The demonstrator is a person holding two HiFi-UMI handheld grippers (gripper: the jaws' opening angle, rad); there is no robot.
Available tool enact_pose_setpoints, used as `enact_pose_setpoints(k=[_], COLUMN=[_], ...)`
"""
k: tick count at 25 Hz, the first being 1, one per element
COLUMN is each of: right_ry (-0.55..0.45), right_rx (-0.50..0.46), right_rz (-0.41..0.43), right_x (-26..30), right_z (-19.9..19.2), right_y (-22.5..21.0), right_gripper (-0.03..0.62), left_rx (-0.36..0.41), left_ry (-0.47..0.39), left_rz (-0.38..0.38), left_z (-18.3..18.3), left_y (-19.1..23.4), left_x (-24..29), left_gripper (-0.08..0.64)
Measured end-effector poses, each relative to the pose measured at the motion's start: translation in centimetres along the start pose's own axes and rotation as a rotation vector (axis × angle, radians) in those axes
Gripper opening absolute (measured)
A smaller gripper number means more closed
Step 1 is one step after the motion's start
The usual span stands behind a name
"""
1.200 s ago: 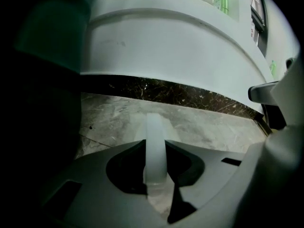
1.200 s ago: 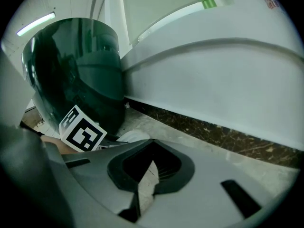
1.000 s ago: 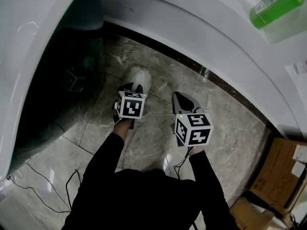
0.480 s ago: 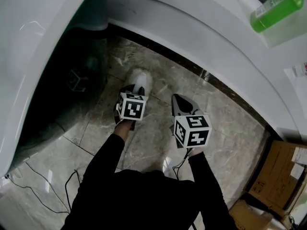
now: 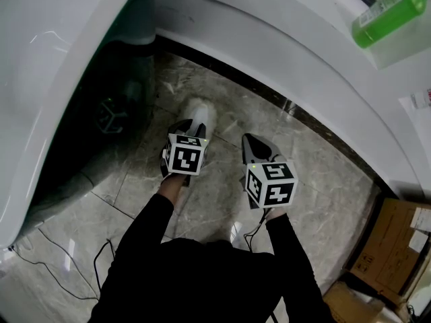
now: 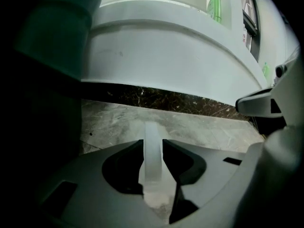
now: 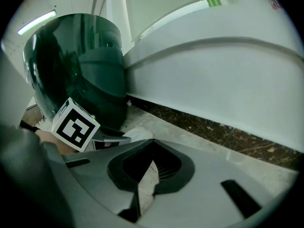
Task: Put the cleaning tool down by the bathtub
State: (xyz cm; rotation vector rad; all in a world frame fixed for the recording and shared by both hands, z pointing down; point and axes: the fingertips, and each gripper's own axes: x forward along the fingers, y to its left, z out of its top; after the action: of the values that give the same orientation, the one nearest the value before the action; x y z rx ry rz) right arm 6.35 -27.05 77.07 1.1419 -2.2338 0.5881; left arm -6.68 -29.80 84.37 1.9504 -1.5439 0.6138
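The cleaning tool has a white fluffy head (image 5: 199, 112) and a pale translucent handle (image 6: 152, 139). Its head is down at the marble floor, a short way from the bathtub (image 5: 303, 49) and its dark plinth. My left gripper (image 5: 190, 128) is right behind the head. Its jaws are opening, and the handle still runs between them with hardly any gap. My right gripper (image 5: 251, 142) hovers to the right of the tool, pointing at the tub wall. It is shut and holds nothing. The tool's head (image 7: 141, 134) and my left gripper (image 7: 112, 139) also show in the right gripper view.
A dark green rounded bin (image 7: 85, 65) stands left of the tool, under a white curved rim (image 5: 40, 79). A green bottle (image 5: 387, 9) sits on the tub ledge. Cardboard boxes (image 5: 390, 241) stand at the right. A thin cable (image 5: 60, 261) trails over the floor at lower left.
Both grippers and the tool have edged slightly down and right in the head view. The tool's head stays by the tub base.
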Motion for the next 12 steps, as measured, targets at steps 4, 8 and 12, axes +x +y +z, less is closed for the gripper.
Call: enact_pose_setpoints(k=[4, 8, 12], right_ry=[-0.002, -0.007, -0.009], right_rx=[-0.003, -0.005, -0.007], right_rz=[0.002, 0.004, 0.014], right_x=[-0.1, -0.1, 0.0], right_z=[0.1, 0.3, 0.3], right_y=[0.2, 0.4, 0.7], right_gripper=[0.000, 0.000, 0.000], left_rx=[-0.006, -0.031, -0.053], left_ry=[-0.028, -0.079, -0.129], left_rz=[-0.022, -0.023, -0.021], left_z=[1.5, 3.2, 4.4], left_y=[-0.3, 0.0, 0.3], left_x=[-2.0, -4.4, -6.6], left_gripper=[0.129, 0.129, 0.102])
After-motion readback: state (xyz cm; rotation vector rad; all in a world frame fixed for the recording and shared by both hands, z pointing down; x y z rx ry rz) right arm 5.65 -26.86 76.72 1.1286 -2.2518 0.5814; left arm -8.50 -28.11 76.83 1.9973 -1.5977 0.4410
